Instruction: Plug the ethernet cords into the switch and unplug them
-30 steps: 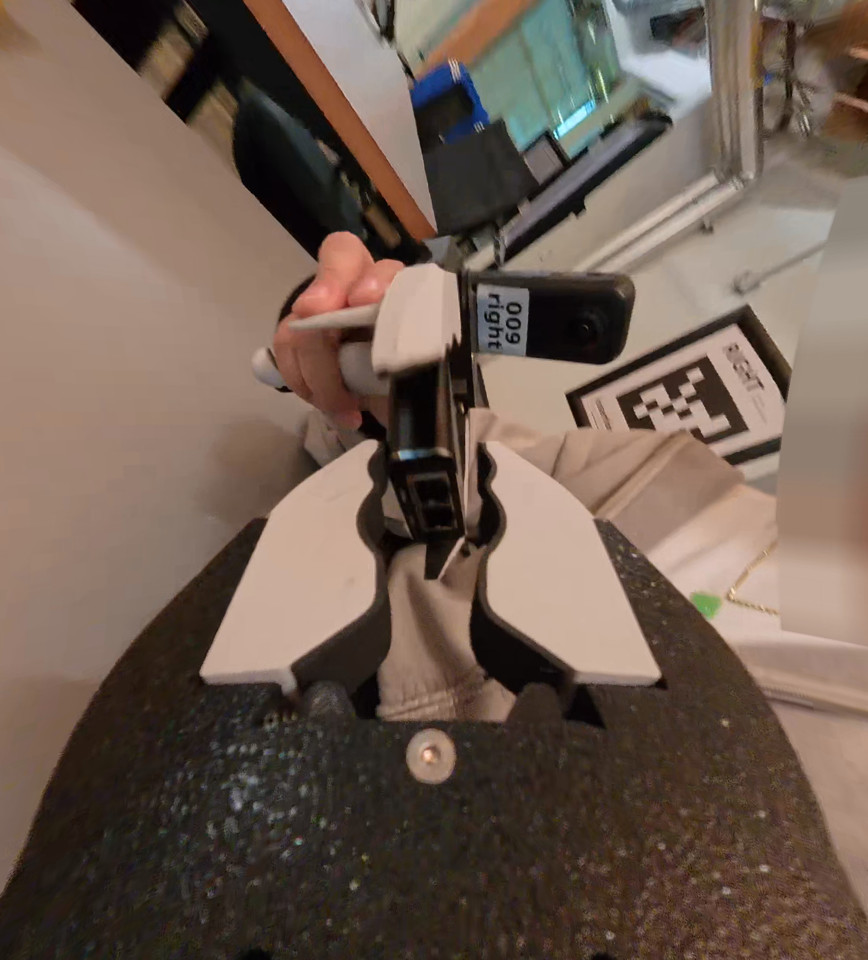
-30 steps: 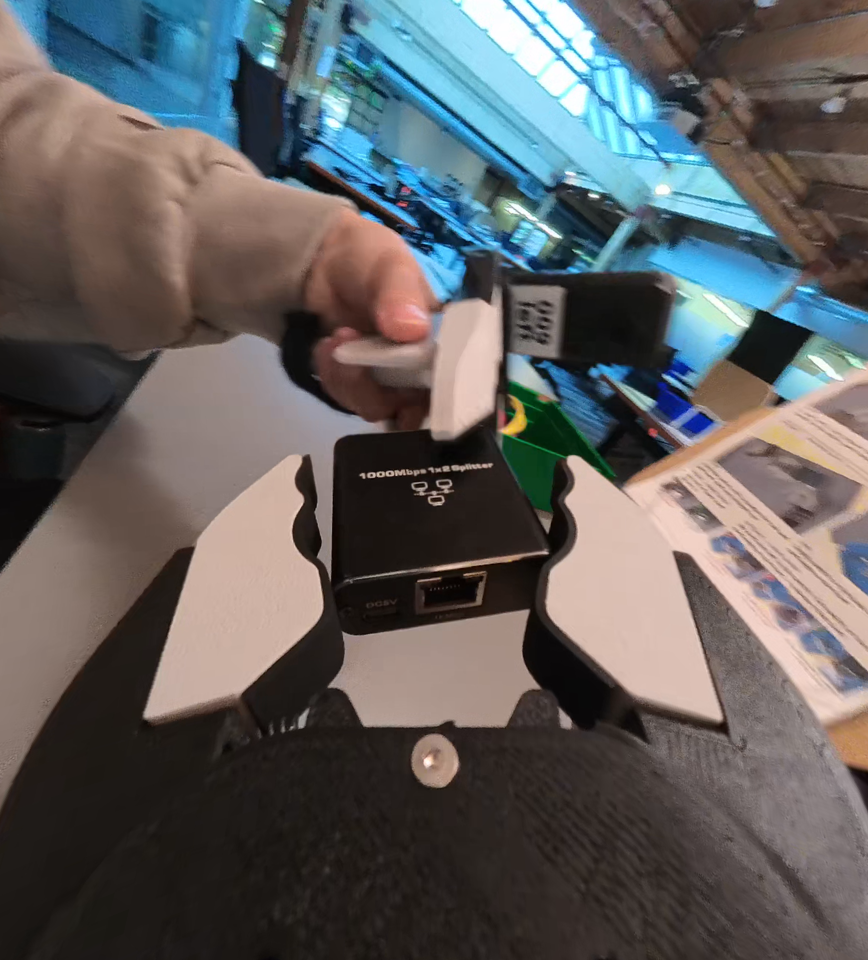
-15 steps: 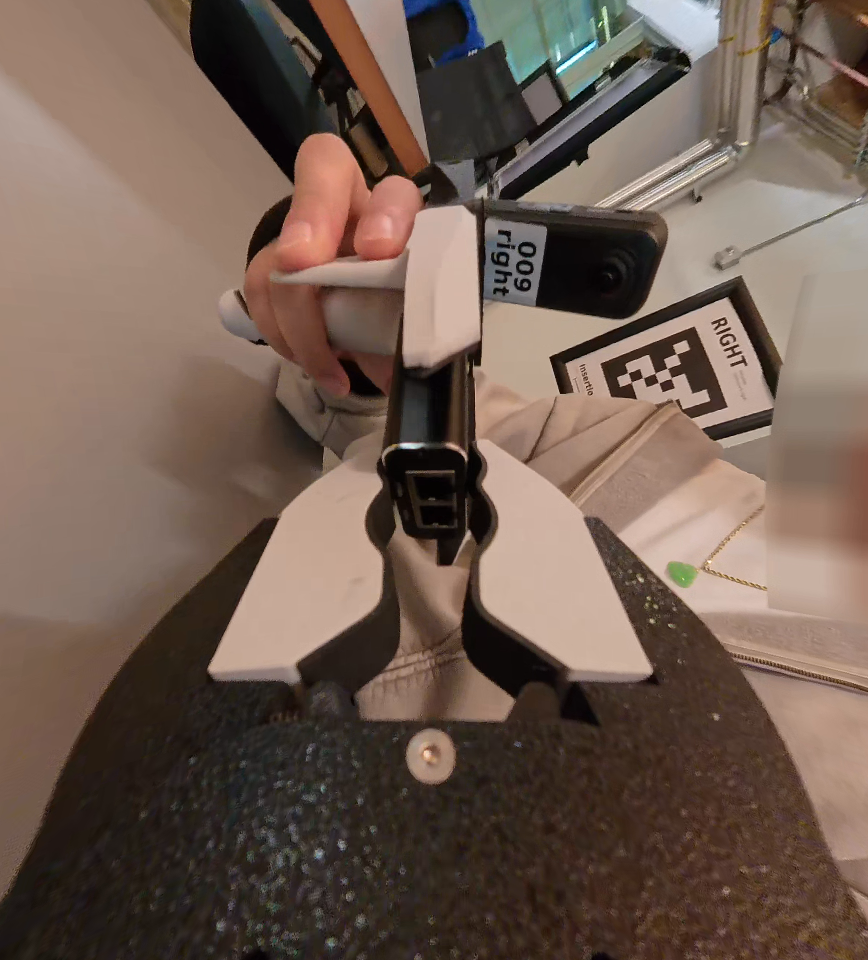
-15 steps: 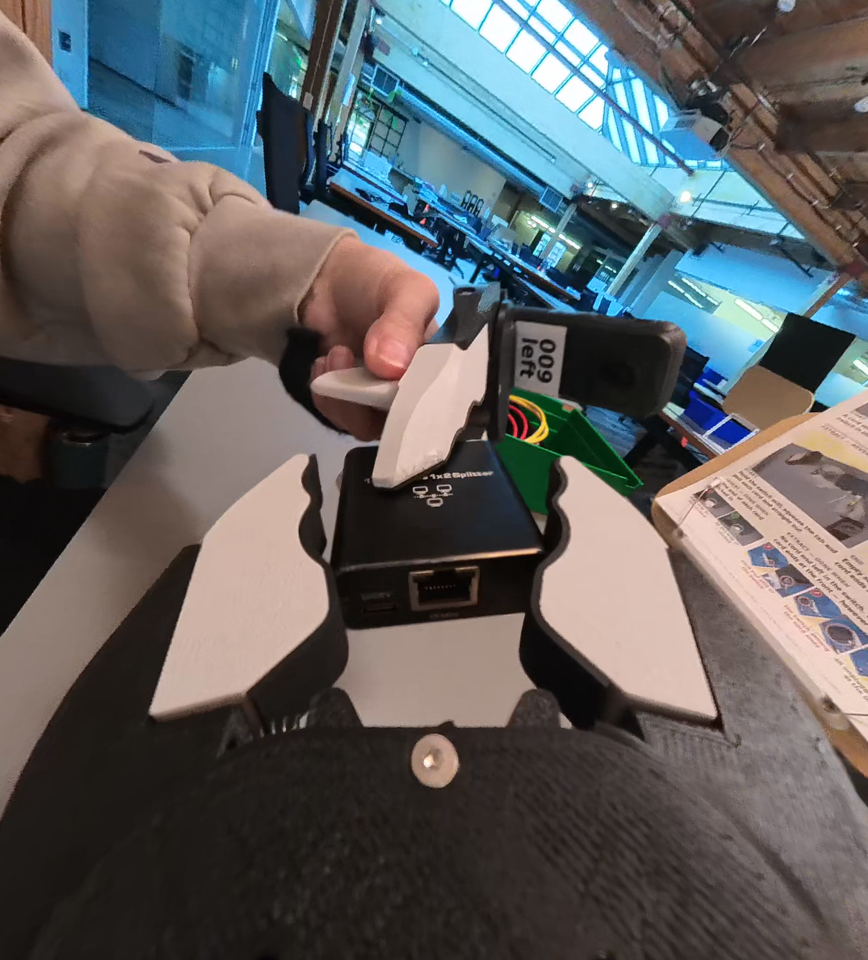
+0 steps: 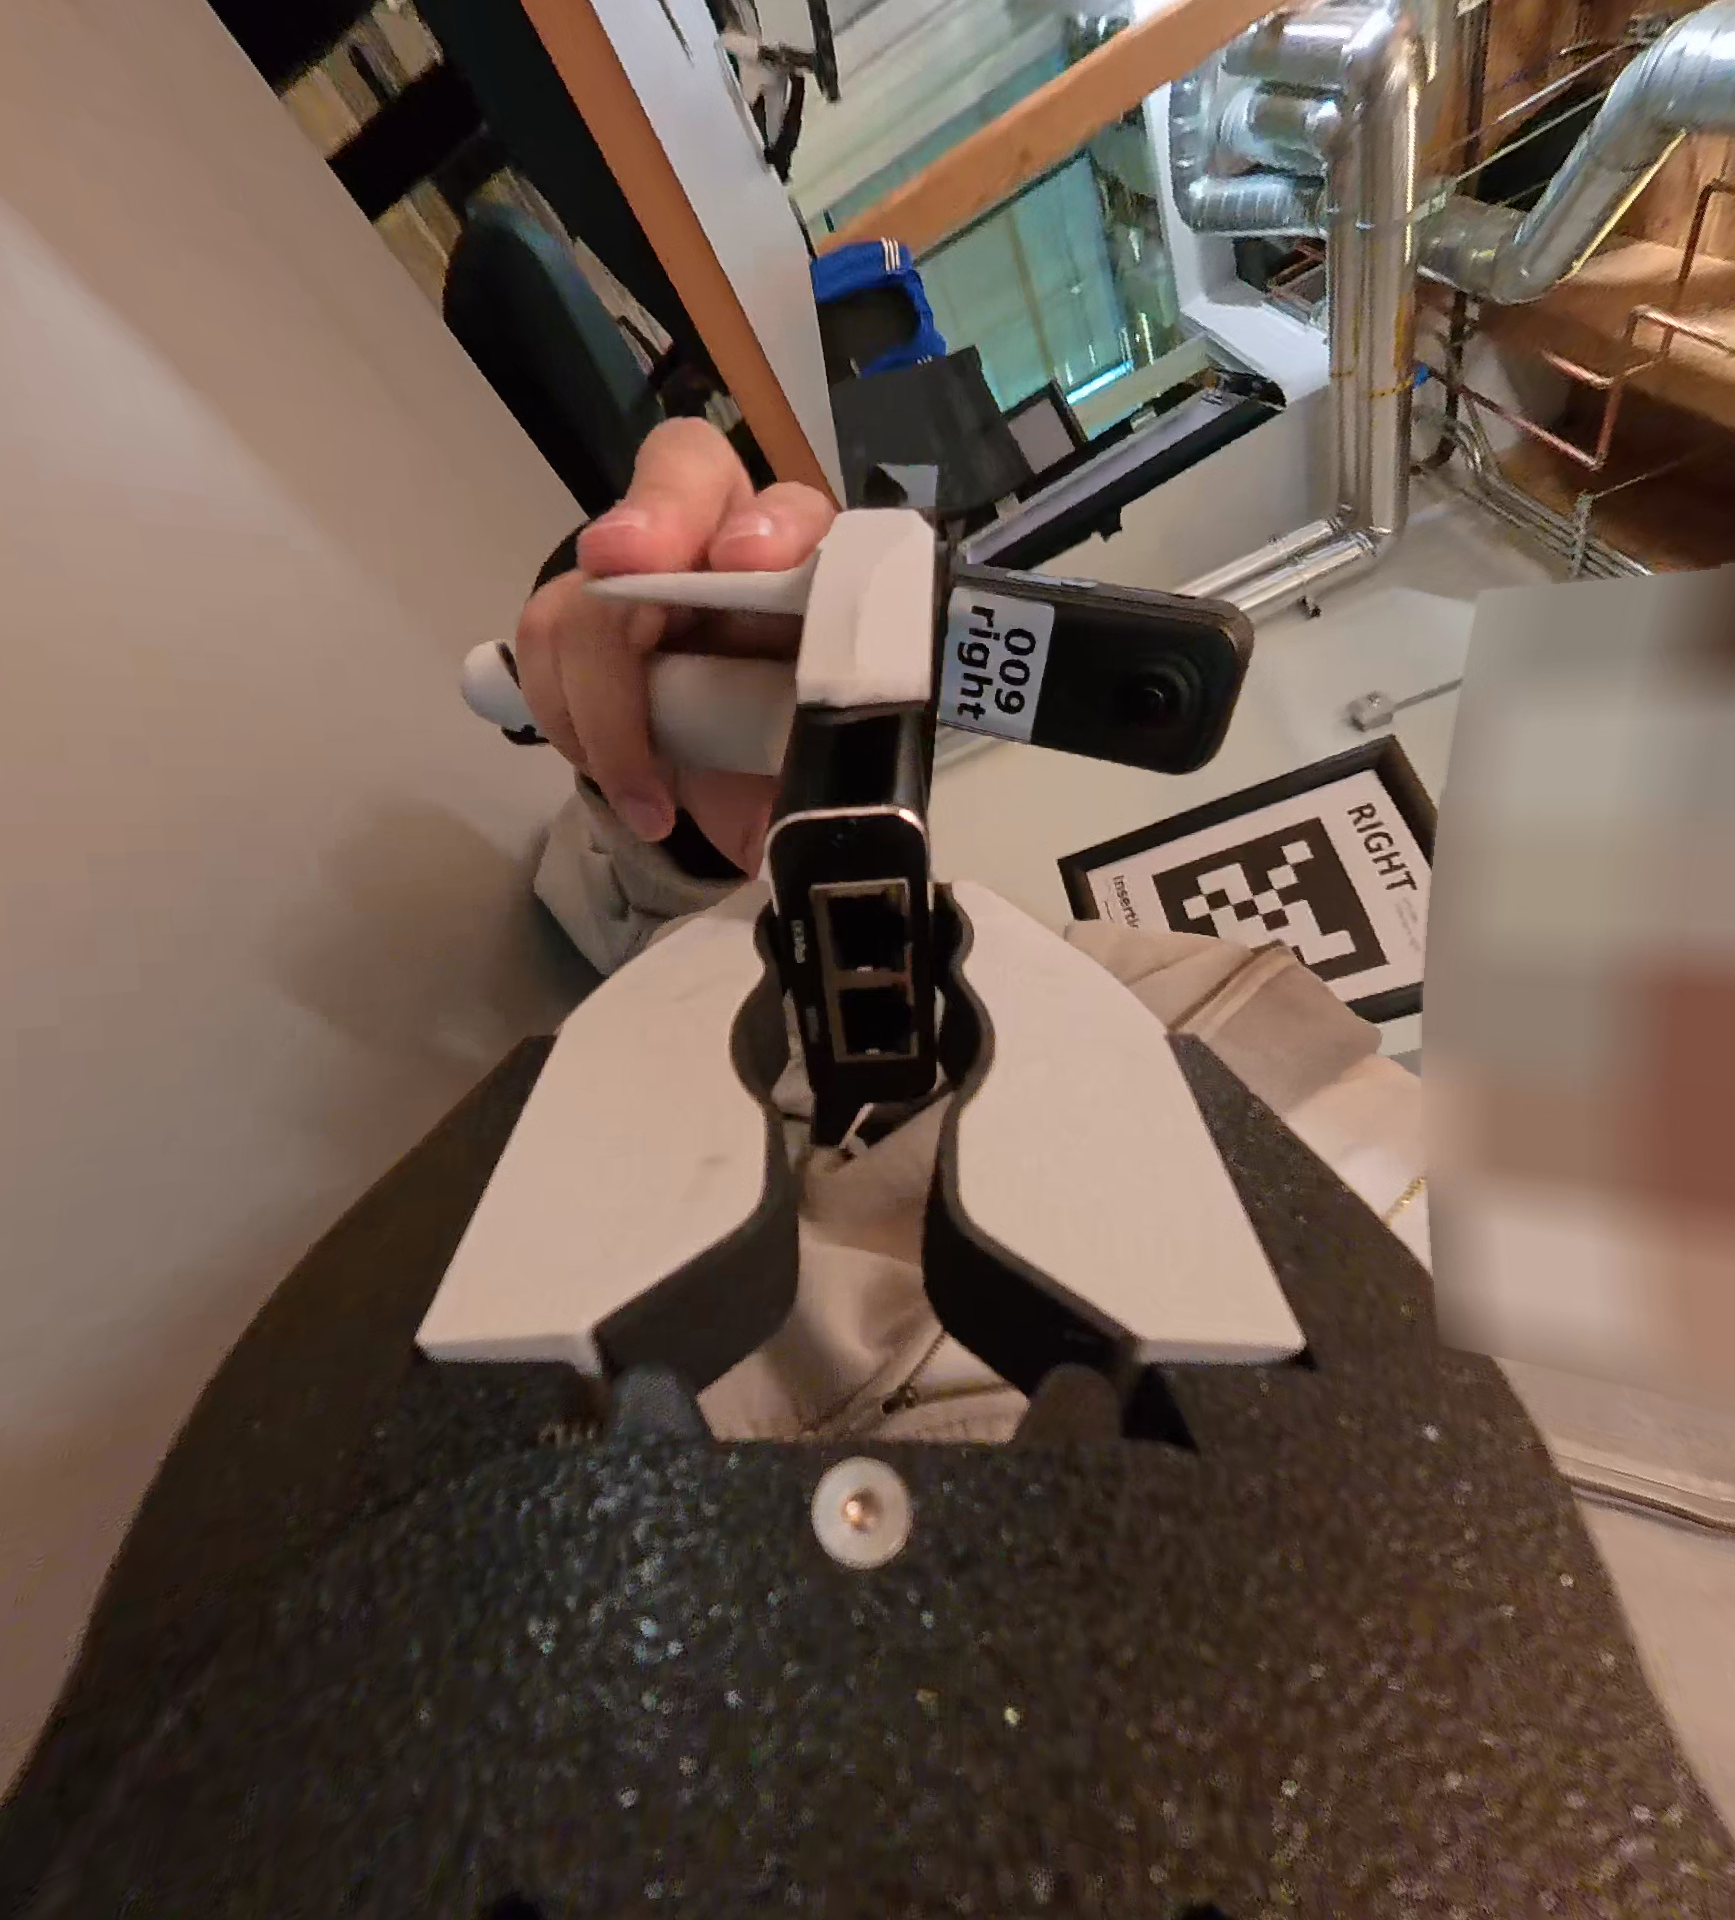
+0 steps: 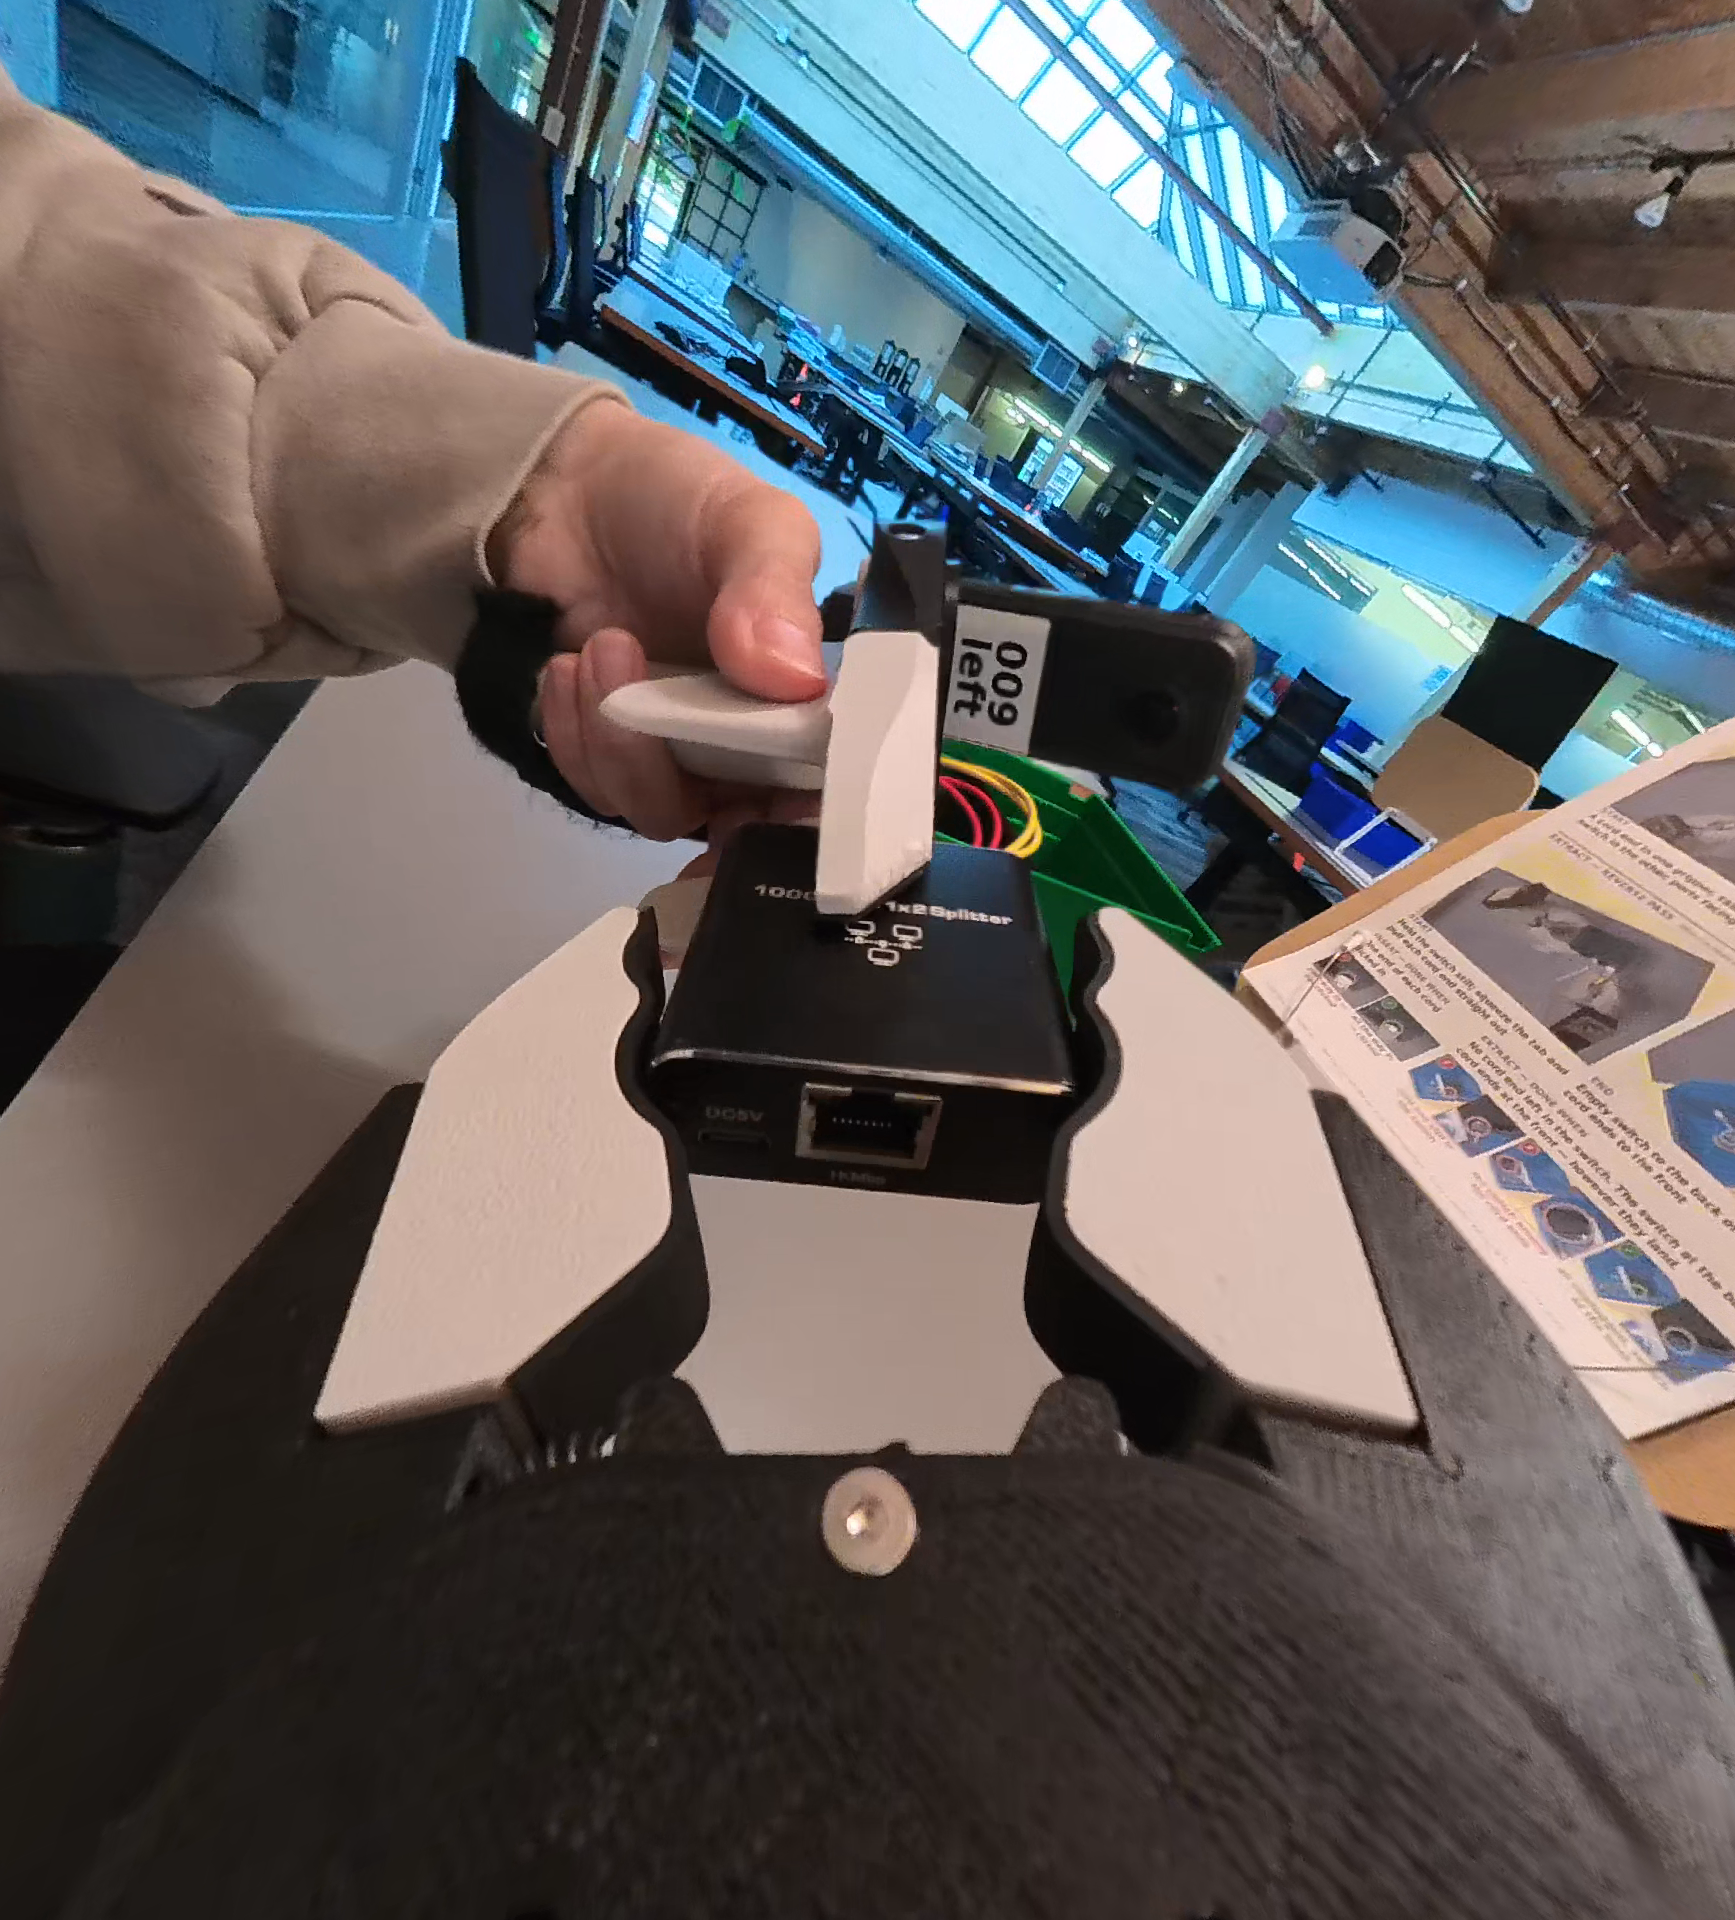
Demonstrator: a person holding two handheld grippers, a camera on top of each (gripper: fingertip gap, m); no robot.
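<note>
Switch, a small black box, is held in the air between both grippers, off the white table. Right gripper has its jaws closed against the box's two long sides; the end facing it carries one network port and a smaller socket, both empty. Left gripper is clamped across the opposite end, pinching the flat faces, so in the left wrist view the box stands on edge with two stacked ports, both empty. No cord shows in either view.

Green bin behind the switch holds looped yellow and red cords; most of the bin is hidden behind the switch and left gripper.

Versus a second ago: the right gripper's jaws, then standing clear of the box sides, now press on them, and in the left wrist view the two-port end sits deeper between the fingers.

Illustrated instruction sheet lies at right, cut off by the frame edge. Framed marker card lies on the table beyond a beige sleeve. A mosaic patch covers the right edge of the left wrist view.
</note>
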